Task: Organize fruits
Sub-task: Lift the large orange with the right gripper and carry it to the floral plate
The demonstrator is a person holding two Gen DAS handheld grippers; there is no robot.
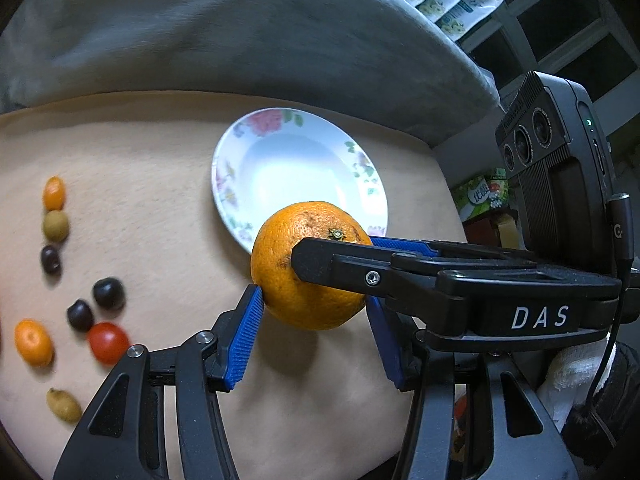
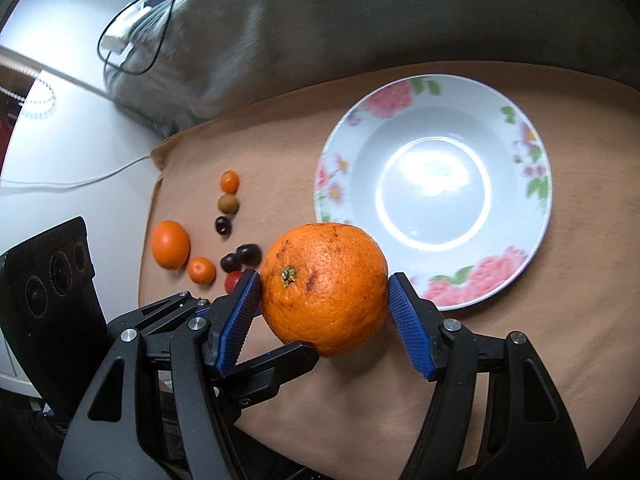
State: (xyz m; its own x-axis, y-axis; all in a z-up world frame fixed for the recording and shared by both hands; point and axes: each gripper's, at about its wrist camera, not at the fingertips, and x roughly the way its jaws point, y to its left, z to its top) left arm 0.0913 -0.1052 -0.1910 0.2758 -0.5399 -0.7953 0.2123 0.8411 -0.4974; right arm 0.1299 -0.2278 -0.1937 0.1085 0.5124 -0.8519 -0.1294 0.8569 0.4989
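Both the left hand-held gripper [image 1: 314,312] and right hand-held gripper [image 2: 324,294] clamped one orange [image 2: 325,288] near the floral plate's [image 2: 532,216] front rim, above bare tan surface [image 2: 520,360].

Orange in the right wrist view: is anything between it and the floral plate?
Nothing visible. The orange is held up just short of the plate, with only bare tan cloth under the gap. The plate holds nothing, and the small fruits lie off to the other side.
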